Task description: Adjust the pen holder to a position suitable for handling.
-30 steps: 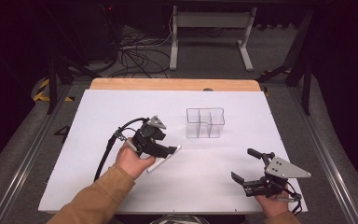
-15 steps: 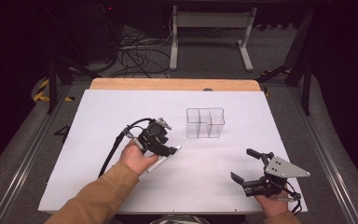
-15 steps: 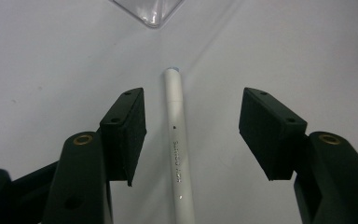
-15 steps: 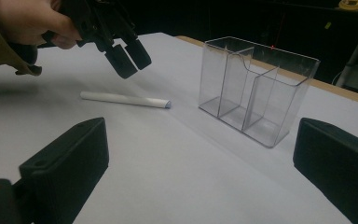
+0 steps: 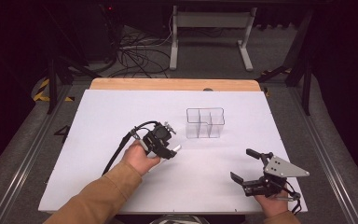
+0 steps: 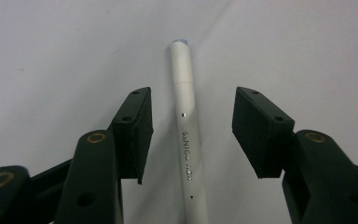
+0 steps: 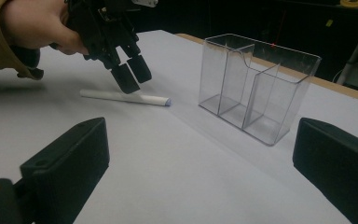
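High view: a white table [image 5: 121, 116] with a wooden far edge stands in a dark room with floor cables. Left gripper [image 5: 164, 145], jaws wide, has dropped over the white pen [image 6: 189, 140], left of the clear organizer [image 5: 205, 123]. Right gripper [image 5: 248, 167] stays wide, nearer.

My left gripper [image 6: 191, 135] pointed down at the white table surface [image 6: 51, 46], jaws spread apart. A white pen [image 6: 188, 135] lay lengthwise between the two black pads [image 6: 133, 133], touching neither. Its bluish tip pointed away from me. Grey lettering ran along the barrel; I could not read it reliably.
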Available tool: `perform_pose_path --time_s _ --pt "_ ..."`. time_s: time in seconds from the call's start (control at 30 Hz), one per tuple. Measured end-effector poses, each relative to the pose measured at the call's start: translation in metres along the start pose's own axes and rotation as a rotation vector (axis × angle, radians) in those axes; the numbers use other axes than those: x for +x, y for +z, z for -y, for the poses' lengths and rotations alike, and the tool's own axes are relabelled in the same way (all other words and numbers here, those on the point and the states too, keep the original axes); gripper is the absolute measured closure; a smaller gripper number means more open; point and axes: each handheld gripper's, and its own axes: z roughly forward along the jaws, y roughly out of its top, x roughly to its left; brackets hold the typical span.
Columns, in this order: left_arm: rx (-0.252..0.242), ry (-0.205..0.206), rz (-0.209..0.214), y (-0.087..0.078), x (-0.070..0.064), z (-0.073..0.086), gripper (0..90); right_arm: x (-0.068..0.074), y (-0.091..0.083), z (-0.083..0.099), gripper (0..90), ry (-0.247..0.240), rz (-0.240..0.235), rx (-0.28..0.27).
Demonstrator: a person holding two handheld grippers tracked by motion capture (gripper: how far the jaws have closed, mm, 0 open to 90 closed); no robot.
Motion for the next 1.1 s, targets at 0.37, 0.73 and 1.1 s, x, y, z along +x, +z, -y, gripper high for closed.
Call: perform_pose_path --time_s 0.37,0.73,1.1 --pt "0.080 -0.025 -0.027 0.008 -0.004 -0.001 56.9 0.000 0.001 0.000 4.1 -0.002 -0.002 0.004" --pt "0.119 -0.026 -0.043 0.011 -0.007 -0.001 63.9 0.000 0.001 0.001 4.1 -0.003 -0.003 0.008" --pt "0.151 -0.062 -0.066 0.013 -0.008 -0.002 72.3 0.000 0.001 0.001 4.2 -0.004 0.000 0.012"
